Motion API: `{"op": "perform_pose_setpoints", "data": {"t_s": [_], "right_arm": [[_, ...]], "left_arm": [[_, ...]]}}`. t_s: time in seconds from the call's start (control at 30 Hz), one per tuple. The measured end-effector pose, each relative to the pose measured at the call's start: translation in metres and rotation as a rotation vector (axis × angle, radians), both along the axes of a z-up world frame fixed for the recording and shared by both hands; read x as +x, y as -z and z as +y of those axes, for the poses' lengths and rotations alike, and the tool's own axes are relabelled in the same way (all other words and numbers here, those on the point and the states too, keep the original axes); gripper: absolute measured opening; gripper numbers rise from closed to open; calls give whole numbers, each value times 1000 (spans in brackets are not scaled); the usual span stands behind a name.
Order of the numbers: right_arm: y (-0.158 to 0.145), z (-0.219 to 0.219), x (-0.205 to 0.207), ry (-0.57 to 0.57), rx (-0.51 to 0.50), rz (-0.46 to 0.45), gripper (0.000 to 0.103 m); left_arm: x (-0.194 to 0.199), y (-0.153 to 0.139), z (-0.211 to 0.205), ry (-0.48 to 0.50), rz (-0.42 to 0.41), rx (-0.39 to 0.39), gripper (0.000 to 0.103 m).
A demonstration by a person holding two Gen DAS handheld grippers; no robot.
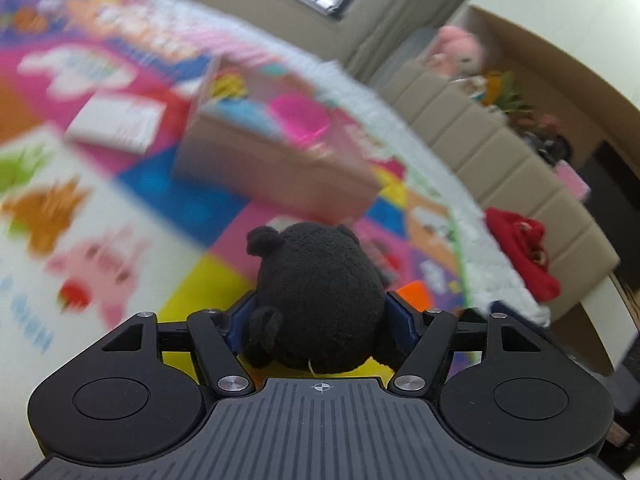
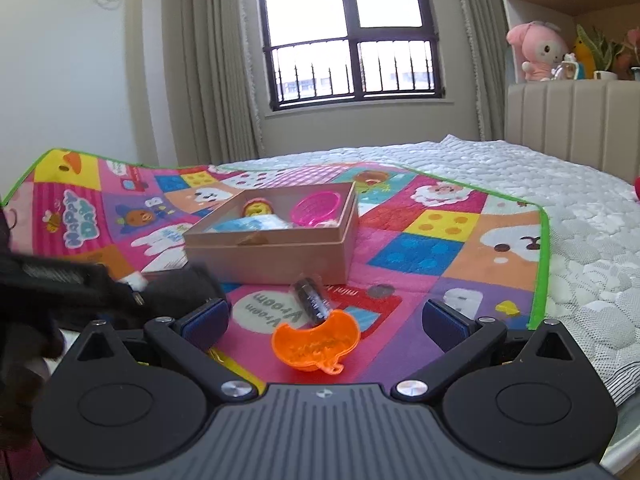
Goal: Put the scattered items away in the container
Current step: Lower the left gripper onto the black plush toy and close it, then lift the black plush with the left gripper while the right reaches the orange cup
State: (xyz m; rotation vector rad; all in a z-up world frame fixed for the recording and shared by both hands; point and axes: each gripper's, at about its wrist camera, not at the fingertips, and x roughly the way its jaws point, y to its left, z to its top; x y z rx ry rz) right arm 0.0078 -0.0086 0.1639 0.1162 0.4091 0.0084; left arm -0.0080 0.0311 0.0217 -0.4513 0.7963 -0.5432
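Here, my left hand-held gripper (image 1: 324,320) clamps a black plush toy (image 1: 320,300) above the play mat (image 1: 200,276), short of the cardboard box (image 1: 276,168). My right hand-held gripper (image 2: 326,318) gapes wide around nothing, over an orange mould (image 2: 316,342).

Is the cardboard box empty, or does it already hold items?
Not empty: the box holds a pink basket, a blue packet and a small yellow toy.

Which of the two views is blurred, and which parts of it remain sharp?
Left wrist view: the play mat and cardboard box are smeared by motion blur, while the black plush toy between the left gripper fingers stays sharp. Right wrist view: mostly sharp, with fisheye bending at the edges.
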Motion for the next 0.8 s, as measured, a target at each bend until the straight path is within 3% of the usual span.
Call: {"op": "perform_pose_setpoints", "data": {"t_s": [0.1,0.3,0.5,0.63,0.7,0.8], "right_arm": [[3,9,3,-21,-19,7,103],[4,34,15,-70,-54,6,103],[8,46,14,-86,-87,7,103],[13,39,9,-61,-120,14,103],[17,31,10,-43,-112,27,103],[26,20,14,-3,-92,65,103]], "left_arm": [[-4,0,24,-58,-10,-22,89],[-7,-4,56,-190,-57,57,97],[-10,-12,64,-218,-85,70,98],[-30,-18,66,-254,-177,84,101],[-41,-21,61,-242,-218,113,103],[-59,-22,48,-130,-268,156,103]]}}
